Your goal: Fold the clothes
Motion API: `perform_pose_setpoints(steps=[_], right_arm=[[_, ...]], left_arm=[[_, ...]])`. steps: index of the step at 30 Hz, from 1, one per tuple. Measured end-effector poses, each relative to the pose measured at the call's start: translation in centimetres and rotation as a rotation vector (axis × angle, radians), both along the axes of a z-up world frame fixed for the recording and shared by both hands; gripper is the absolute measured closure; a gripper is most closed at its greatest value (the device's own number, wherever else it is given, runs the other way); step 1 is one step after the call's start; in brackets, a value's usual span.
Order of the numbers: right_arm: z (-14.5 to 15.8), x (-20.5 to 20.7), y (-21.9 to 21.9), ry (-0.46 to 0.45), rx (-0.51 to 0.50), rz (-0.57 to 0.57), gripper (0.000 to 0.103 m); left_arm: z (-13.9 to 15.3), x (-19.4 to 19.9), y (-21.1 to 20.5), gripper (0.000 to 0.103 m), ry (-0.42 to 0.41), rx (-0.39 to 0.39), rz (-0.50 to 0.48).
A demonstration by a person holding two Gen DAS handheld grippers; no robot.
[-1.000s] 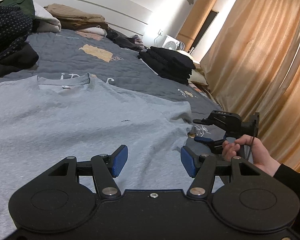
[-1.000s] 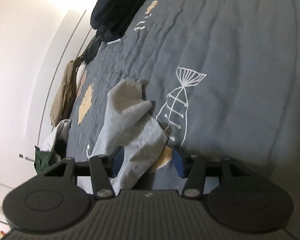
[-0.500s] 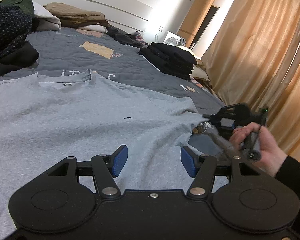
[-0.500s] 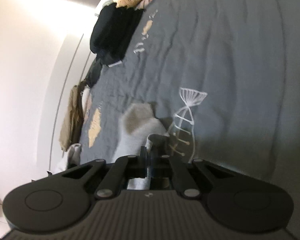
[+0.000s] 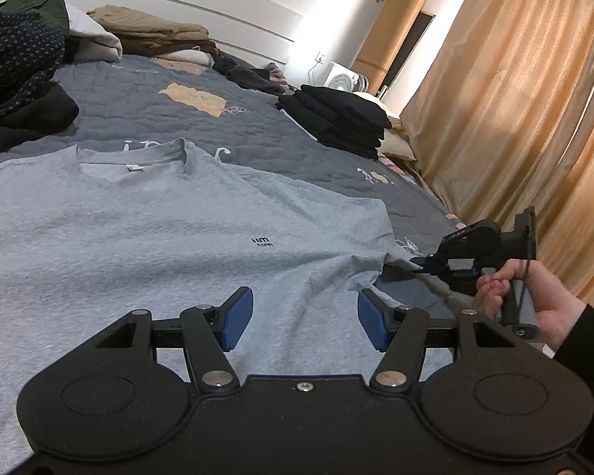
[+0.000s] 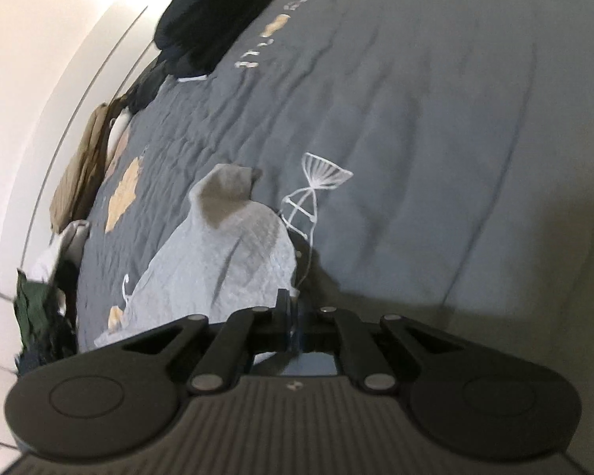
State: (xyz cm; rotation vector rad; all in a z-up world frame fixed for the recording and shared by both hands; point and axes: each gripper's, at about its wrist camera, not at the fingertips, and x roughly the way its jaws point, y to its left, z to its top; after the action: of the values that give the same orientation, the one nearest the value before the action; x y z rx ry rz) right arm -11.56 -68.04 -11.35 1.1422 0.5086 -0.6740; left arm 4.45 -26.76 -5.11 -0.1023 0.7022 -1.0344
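the left hand-held gripper (image 5: 305,318) is matte black, with two round raised discs on a broad base, silver pivot screws on its angled links and one small screw at the centre. its fingers carry ribbed blue pads (image 5: 237,318). the right hand-held gripper (image 6: 291,326) has the same black links and silver screws, but a ribbed grey base plate with a tiny mark in the middle. the person's right hand (image 5: 534,301) comes out of a black sleeve (image 5: 590,340), and a thin dark cord runs over it.

Both wrist views look low across the bed (image 5: 257,126), probably sharing its edge.
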Motion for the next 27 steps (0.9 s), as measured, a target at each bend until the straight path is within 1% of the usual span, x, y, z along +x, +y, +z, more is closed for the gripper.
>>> perform_pose_setpoints(steps=[2, 4, 6, 7, 8, 9, 10, 11, 12, 14, 17, 19, 22, 23, 24, 27], right_arm=[[0.6, -0.3, -0.4, 0.013, 0.026, 0.022, 0.099], [1.5, -1.0, -0.8, 0.011, 0.007, 0.022, 0.097], [2.5, -1.2, -2.0, -0.014, -0.035, -0.011, 0.094], [2.7, -1.0, -2.6, -0.032, -0.044, -0.008, 0.092], [3.0, -0.8, -3.2, -0.049, -0.053, -0.004, 0.088], [3.2, -0.6, -3.8, -0.073, -0.064, 0.006, 0.082], [3.5, -0.1, -4.3, -0.066, -0.083, 0.03, 0.077], [3.8, 0.5, -4.6, -0.058, -0.115, 0.052, 0.068], [3.8, 1.3, -4.7, -0.041, -0.157, 0.083, 0.061], [3.8, 2.8, -5.0, -0.007, -0.24, 0.146, 0.057], [2.6, 5.6, -6.1, 0.07, -0.301, 0.284, 0.056], [2.0, 7.1, -6.9, 0.115, -0.333, 0.348, 0.056], [1.8, 8.2, -7.7, 0.111, -0.385, 0.364, 0.056], [1.8, 8.5, -8.0, 0.094, -0.389, 0.371, 0.056], [1.8, 8.8, -8.2, 0.078, -0.393, 0.378, 0.056], [1.3, 9.9, -8.6, 0.067, -0.364, 0.397, 0.056]], left_arm=[[0.0, 0.0, -0.1, 0.045, 0.001, 0.001, 0.0], [-0.1, 0.0, -0.1, 0.045, 0.001, 0.003, 0.0], [-0.2, 0.1, -0.1, 0.045, 0.002, 0.005, 0.001], [-0.2, 0.1, -0.1, 0.045, 0.002, 0.007, 0.002], [-0.2, 0.1, -0.1, 0.045, 0.002, 0.008, 0.002], [-0.3, 0.2, -0.1, 0.045, 0.003, 0.009, 0.003], [-0.3, 0.2, -0.1, 0.045, 0.003, 0.01, 0.003], [-0.3, 0.2, -0.1, 0.045, 0.003, 0.012, 0.004], [-0.4, 0.2, 0.0, 0.045, 0.003, 0.013, 0.004], [-0.4, 0.3, 0.0, 0.045, 0.004, 0.015, 0.005], [-0.5, 0.4, 0.0, 0.045, 0.004, 0.019, 0.007], [-0.5, 0.5, 0.1, 0.045, 0.005, 0.017, 0.007], [-0.7, 0.7, 0.1, 0.045, 0.01, 0.02, 0.007], [-0.8, 0.7, 0.1, 0.045, 0.011, 0.025, 0.007], [-0.9, 0.7, 0.0, 0.045, 0.012, 0.031, 0.007], [-1.1, 0.7, 0.0, 0.045, 0.014, 0.042, 0.008]])
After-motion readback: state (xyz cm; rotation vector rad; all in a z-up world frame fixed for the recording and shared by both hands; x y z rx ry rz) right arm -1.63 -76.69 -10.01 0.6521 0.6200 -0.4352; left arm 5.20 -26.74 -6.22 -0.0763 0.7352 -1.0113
